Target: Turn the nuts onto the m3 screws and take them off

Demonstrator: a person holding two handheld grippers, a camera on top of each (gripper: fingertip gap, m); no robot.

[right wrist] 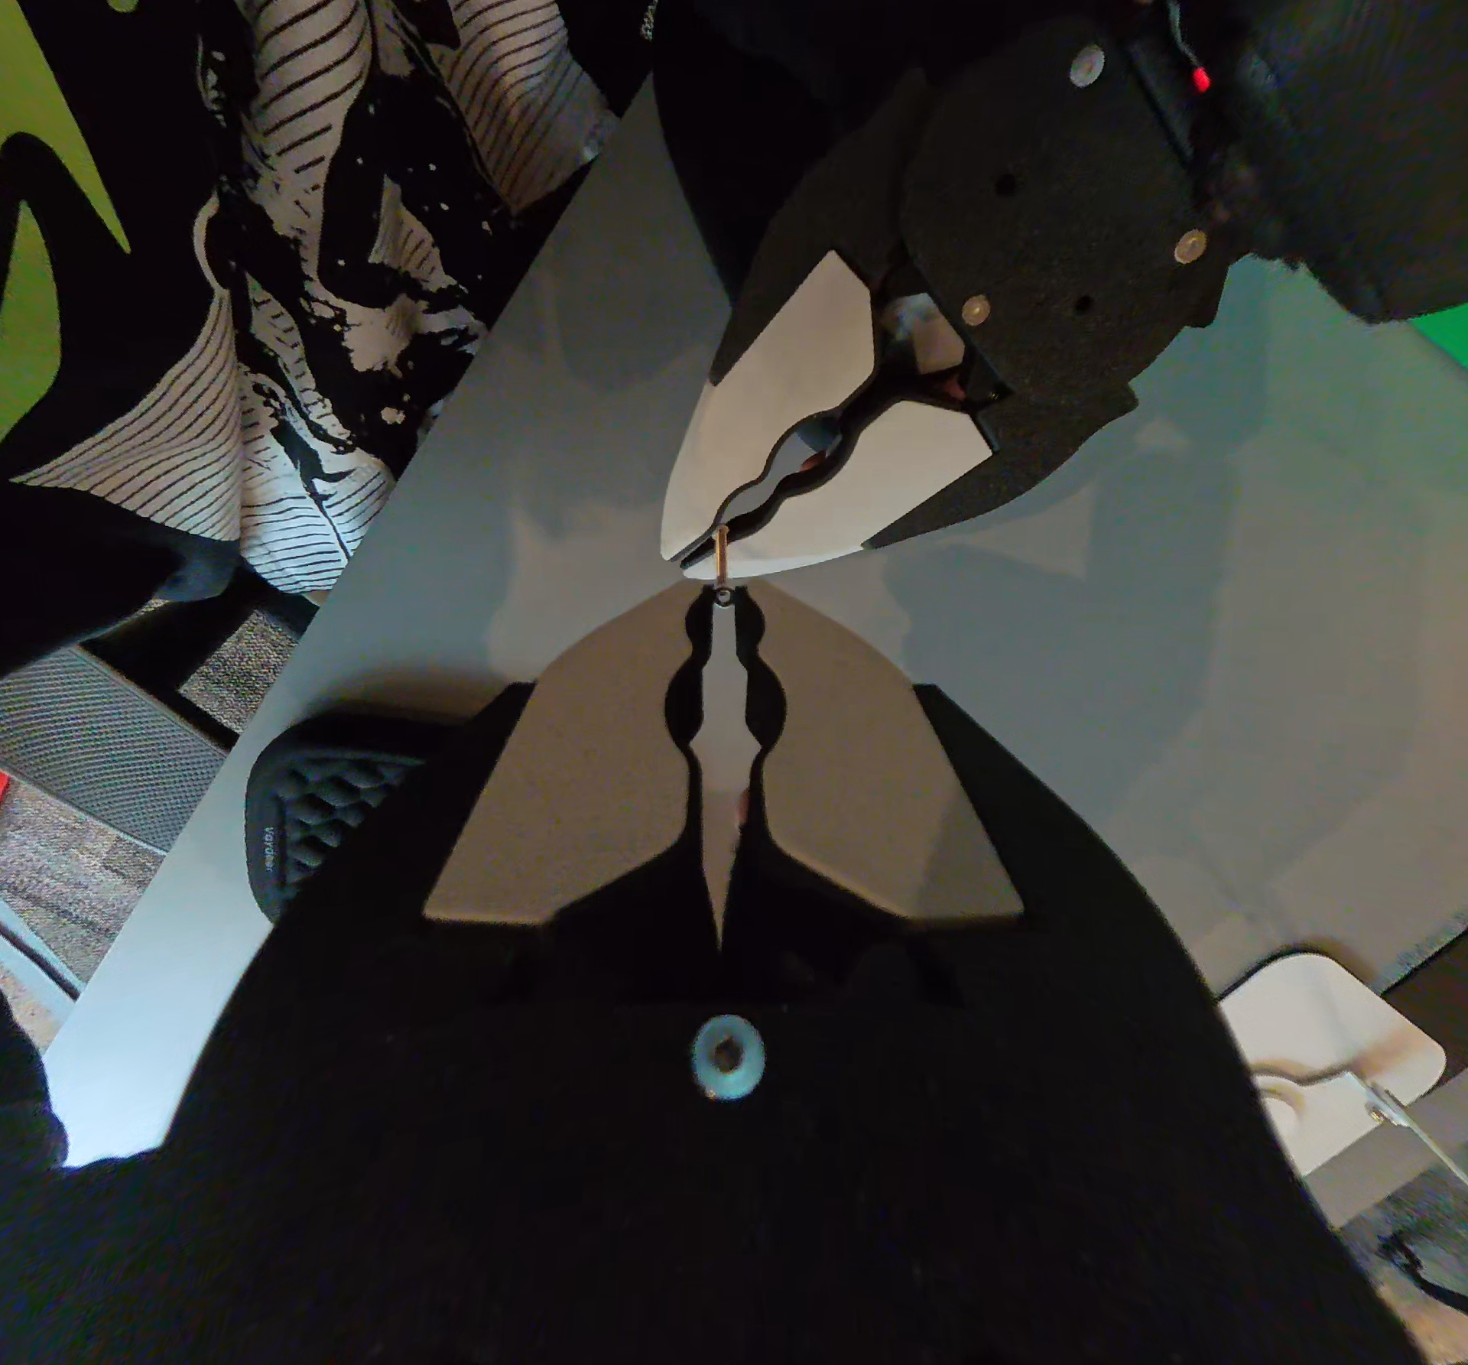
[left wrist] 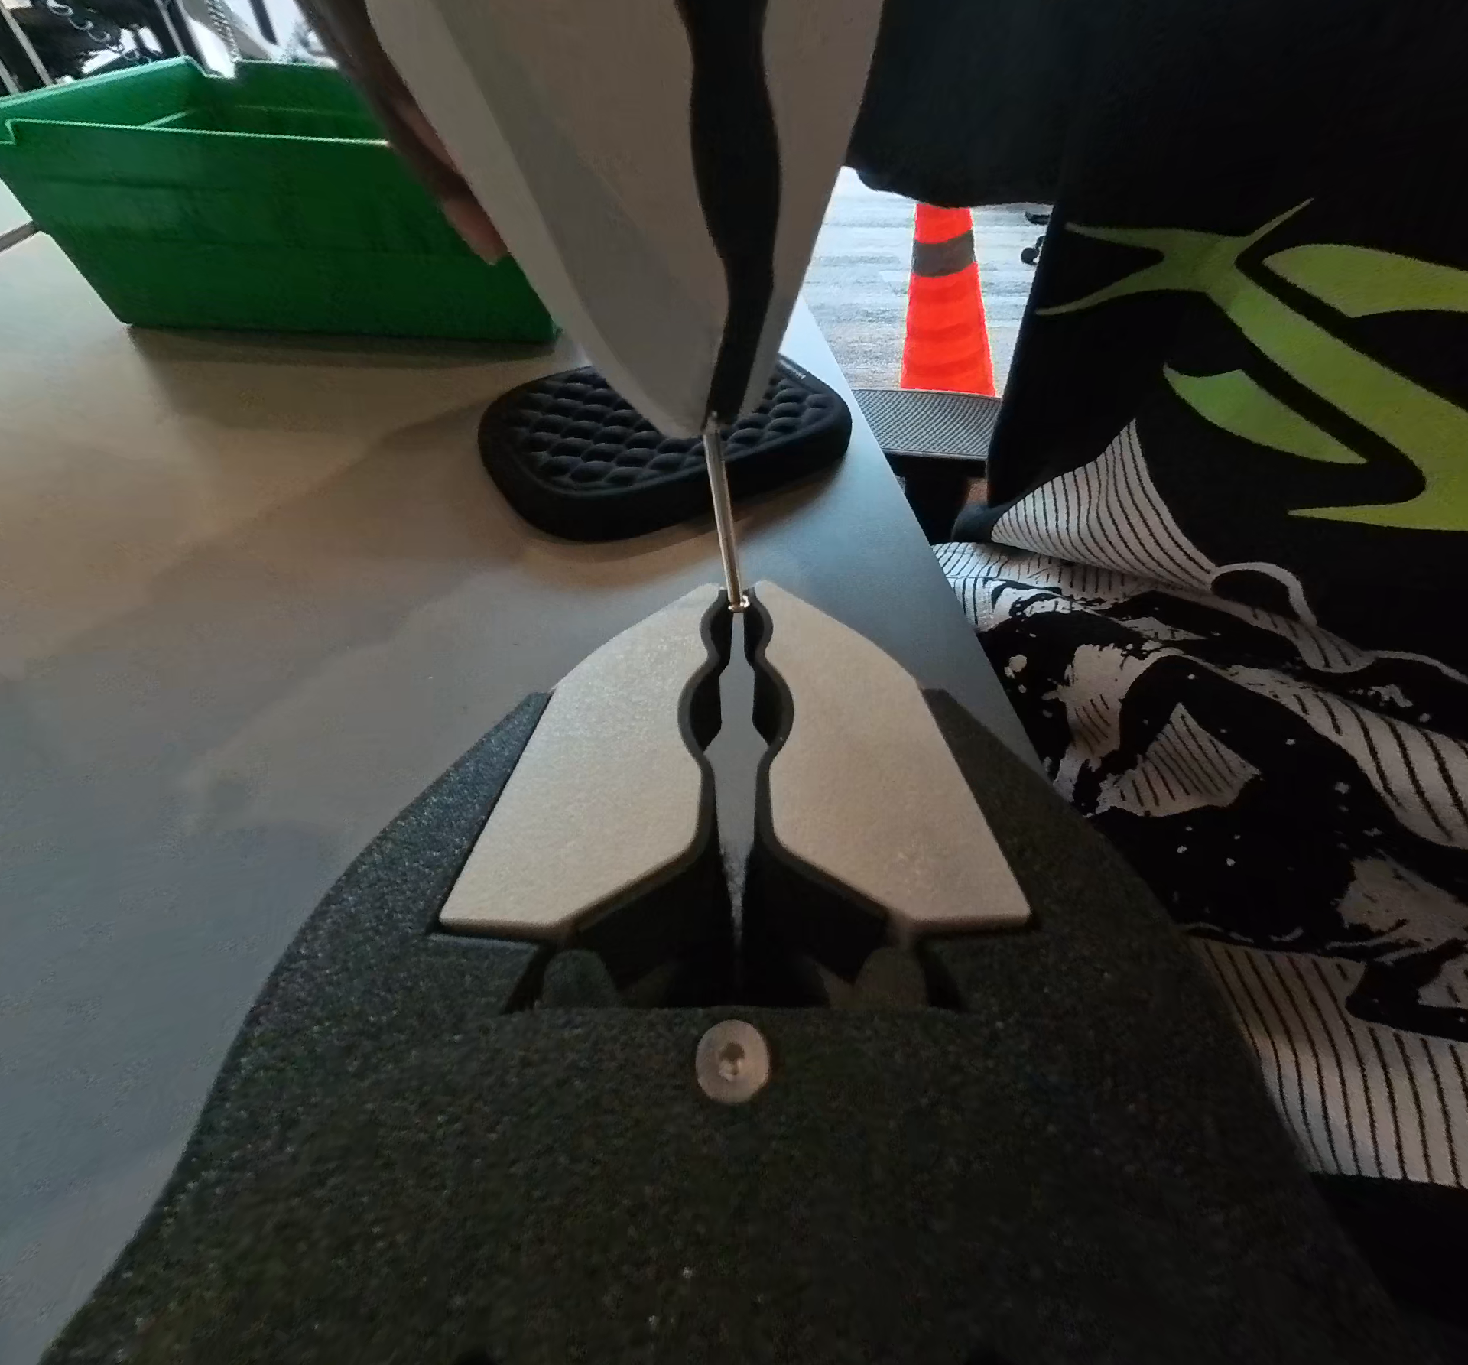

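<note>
Currently my left claw (left wrist: 737, 600) pinches a small silver nut (left wrist: 739, 602) at its tips. My right claw (right wrist: 721, 596) clamps the thin steel M3 screw (left wrist: 724, 512) threaded into it, over the grey table (left wrist: 238, 612).

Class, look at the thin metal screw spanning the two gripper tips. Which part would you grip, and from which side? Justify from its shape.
Grip the screw near one end, coming from the side so pads close across its shaft. It is a thin round rod, so crosswise pads probably stop it pivoting, leaving the middle bare. The left gripper and right gripper each pinch an end.
</note>
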